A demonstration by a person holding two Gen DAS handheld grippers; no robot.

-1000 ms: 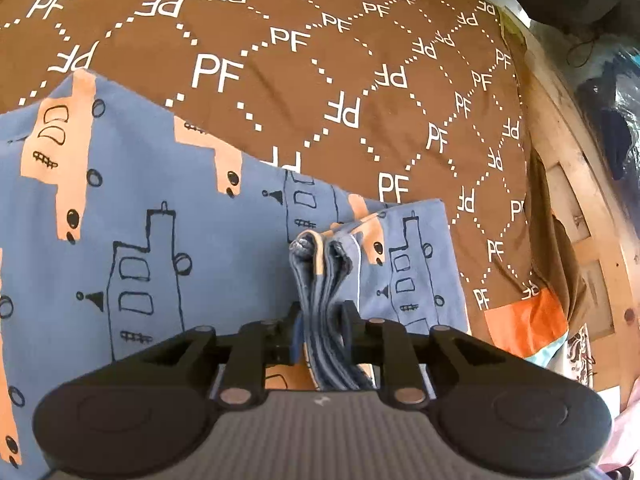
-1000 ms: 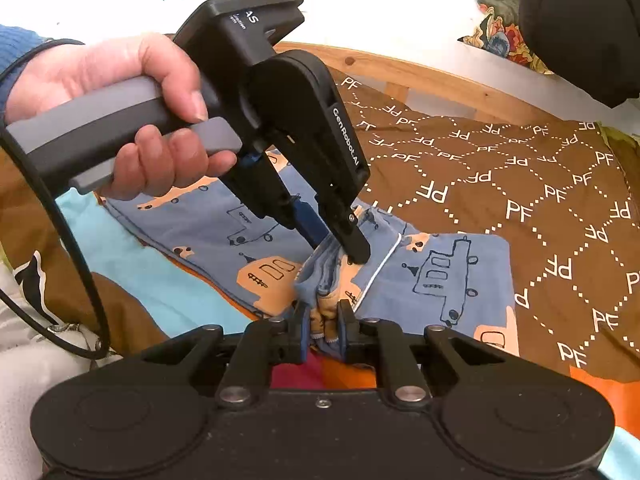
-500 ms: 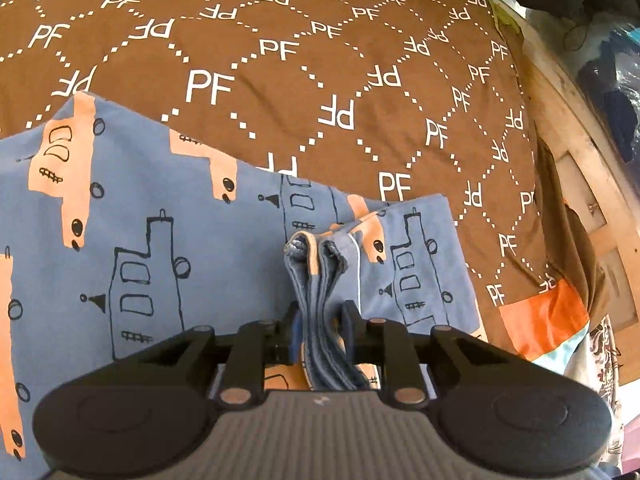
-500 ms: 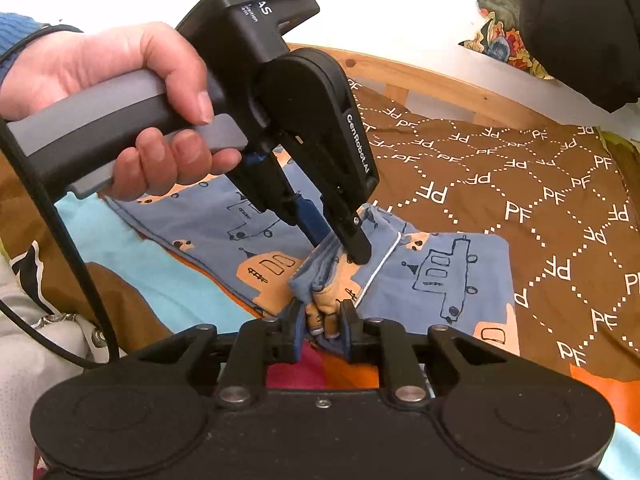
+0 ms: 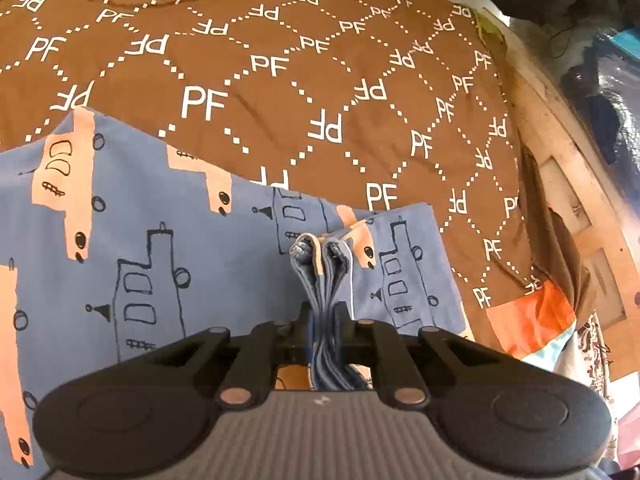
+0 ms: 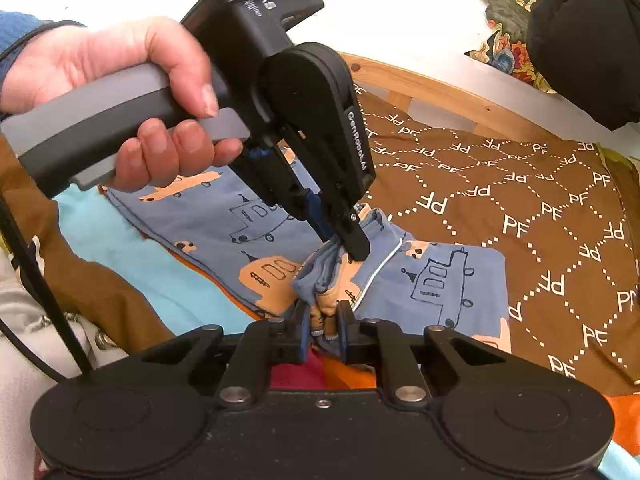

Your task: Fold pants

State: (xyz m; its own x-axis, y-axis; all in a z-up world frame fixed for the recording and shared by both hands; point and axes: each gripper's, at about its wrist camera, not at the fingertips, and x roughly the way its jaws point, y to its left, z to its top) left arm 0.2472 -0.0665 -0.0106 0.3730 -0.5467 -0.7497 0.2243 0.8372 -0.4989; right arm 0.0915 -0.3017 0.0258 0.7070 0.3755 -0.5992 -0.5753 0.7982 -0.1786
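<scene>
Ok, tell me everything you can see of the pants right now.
The pants are soft blue cloth printed with orange vehicles and dark outlined ones, with a thin white piping line. They lie mostly flat on the brown PF-patterned bedspread, already doubled over. One bunched, many-layered edge is raised and pinched by both grippers: the left gripper, whose jaws have just been closing, and the right gripper, close beside each other.

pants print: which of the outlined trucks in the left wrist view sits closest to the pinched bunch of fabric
The smaller outlined truck, just right of the bunch that the left gripper clamps on the pants. The larger outlined truck lies well off to the left.
</scene>
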